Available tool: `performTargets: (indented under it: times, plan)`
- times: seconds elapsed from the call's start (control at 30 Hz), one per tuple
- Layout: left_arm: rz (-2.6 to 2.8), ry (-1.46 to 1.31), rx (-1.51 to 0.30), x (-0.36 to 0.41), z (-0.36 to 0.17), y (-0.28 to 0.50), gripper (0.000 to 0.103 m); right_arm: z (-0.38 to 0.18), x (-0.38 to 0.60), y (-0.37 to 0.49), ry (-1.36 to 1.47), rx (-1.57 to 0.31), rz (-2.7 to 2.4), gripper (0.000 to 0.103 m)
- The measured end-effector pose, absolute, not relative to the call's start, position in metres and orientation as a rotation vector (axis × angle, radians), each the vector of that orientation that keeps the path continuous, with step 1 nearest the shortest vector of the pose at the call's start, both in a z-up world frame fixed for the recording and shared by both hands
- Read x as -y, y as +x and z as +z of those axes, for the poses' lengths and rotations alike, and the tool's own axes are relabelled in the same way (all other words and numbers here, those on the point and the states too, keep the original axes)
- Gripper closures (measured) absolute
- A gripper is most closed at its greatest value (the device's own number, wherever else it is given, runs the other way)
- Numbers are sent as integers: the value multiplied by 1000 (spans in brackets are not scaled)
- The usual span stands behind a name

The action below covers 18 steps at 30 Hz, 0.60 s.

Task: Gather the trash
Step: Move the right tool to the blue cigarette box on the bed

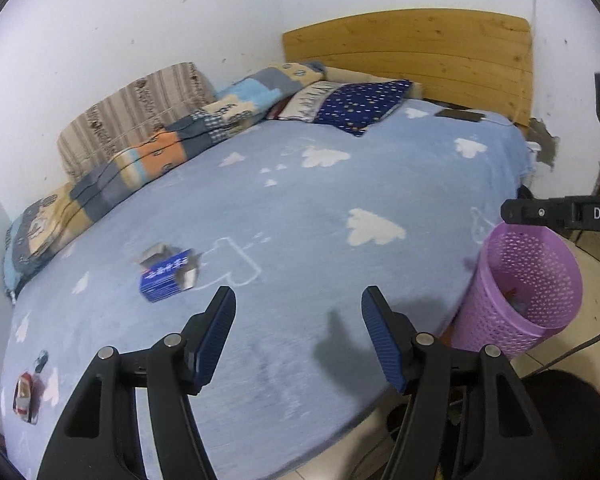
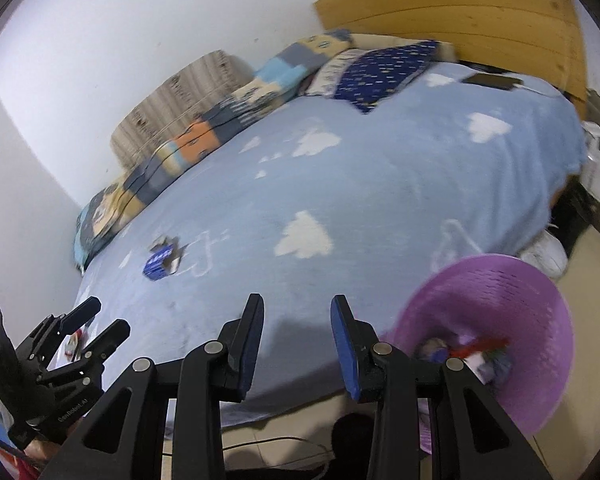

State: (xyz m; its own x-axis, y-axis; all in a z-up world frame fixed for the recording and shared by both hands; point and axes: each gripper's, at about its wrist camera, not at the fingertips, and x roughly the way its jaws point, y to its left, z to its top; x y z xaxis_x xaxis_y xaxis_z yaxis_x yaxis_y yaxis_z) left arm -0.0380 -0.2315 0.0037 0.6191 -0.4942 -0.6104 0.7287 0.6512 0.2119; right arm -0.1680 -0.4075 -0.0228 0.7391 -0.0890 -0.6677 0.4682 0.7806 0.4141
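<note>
A bed point(image 1: 300, 208) under a cloud-print blue blanket fills both frames. At lower right a purple mesh wastebasket point(image 1: 524, 292) holds scraps. A torn blue carton point(image 1: 168, 274) lies at centre left, a small red-and-white wrapper point(image 1: 24, 398) at lower left. Left tongs point(image 1: 298, 334) and right tongs point(image 2: 296, 346) hang released, empty.

We look down along both grippers' fingers across the bed point(image 1: 300, 208); both views share the purple basket point(image 2: 500, 312) at right.

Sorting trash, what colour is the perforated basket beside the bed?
Purple basket, clearest in the left wrist view.
</note>
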Motion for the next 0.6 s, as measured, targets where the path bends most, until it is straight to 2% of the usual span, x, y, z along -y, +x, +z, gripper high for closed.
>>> performTargets:
  times: [0.27, 0.37, 0.6]
  plan:
    - [-682, 426, -549, 198, 6, -14, 38, -6, 367, -122, 508, -710, -253, 66]
    - [-669, 405, -562, 189, 4, -3, 37, -3, 354, -105, 481, -725, -231, 63]
    - [-592, 292, -679, 146, -5, 59, 34, -7, 324, -51, 417, -786, -164, 61]
